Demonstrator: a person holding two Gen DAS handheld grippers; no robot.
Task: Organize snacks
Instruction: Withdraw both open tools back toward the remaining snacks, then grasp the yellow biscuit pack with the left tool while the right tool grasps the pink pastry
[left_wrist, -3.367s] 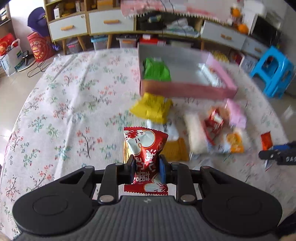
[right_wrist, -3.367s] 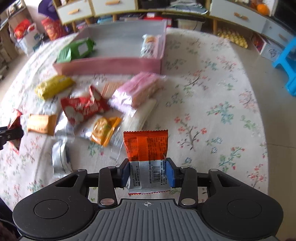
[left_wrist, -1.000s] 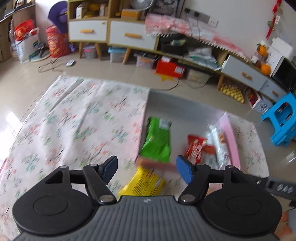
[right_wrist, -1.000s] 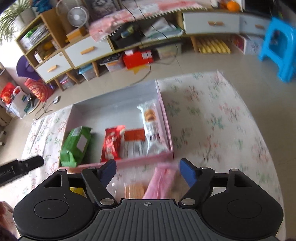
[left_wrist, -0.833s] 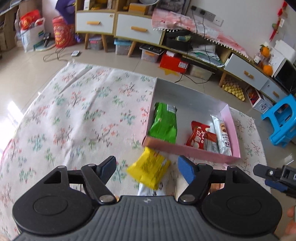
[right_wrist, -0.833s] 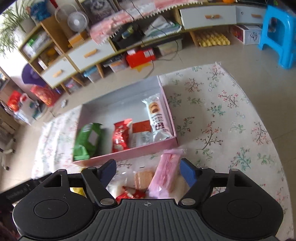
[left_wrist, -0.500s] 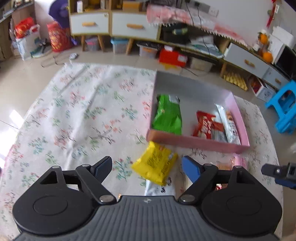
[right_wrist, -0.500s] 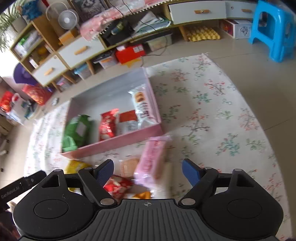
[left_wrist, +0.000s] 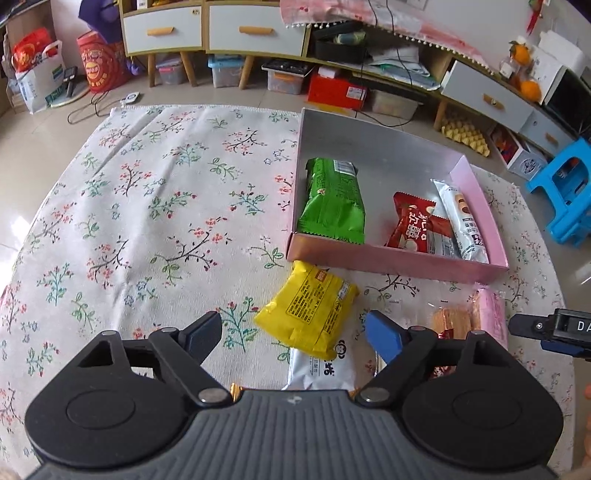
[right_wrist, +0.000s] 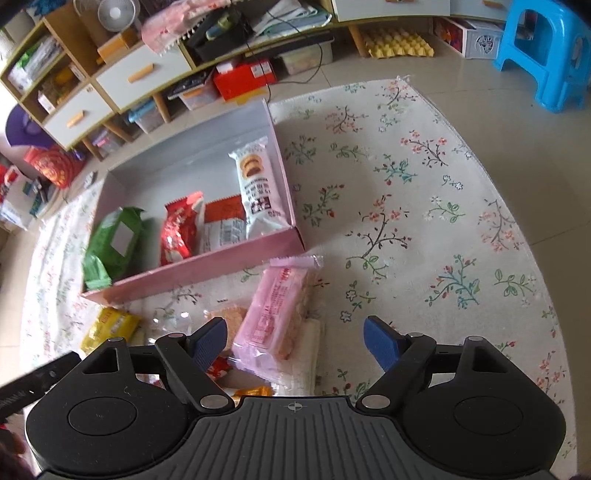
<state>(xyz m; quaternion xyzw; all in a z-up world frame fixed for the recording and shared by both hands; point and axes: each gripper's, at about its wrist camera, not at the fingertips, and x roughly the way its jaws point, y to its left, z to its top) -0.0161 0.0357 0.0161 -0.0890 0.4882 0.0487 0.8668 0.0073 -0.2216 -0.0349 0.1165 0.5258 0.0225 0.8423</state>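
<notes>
A pink box (left_wrist: 399, 260) (right_wrist: 207, 271) stands on the floral cloth and holds a green pack (left_wrist: 332, 201) (right_wrist: 109, 245), a red pack (left_wrist: 412, 223) (right_wrist: 181, 230), an orange-and-silver pack (right_wrist: 223, 225) and a white cake bar (left_wrist: 461, 218) (right_wrist: 256, 186). My left gripper (left_wrist: 293, 332) is open and empty above a yellow pack (left_wrist: 308, 312) and a white pack (left_wrist: 321, 371). My right gripper (right_wrist: 293, 336) is open and empty above a pink wafer pack (right_wrist: 277, 317).
More loose snacks lie in front of the box: a clear-wrapped cracker pack (left_wrist: 450, 323) (right_wrist: 229, 317), the yellow pack (right_wrist: 110, 326) at the left. A blue stool (right_wrist: 543, 48) and low cabinets (left_wrist: 255, 26) stand beyond the table edge.
Both grippers let go of their packs into the box, drew back toward the near side and came lower over the loose snacks. Both jaws stay open.
</notes>
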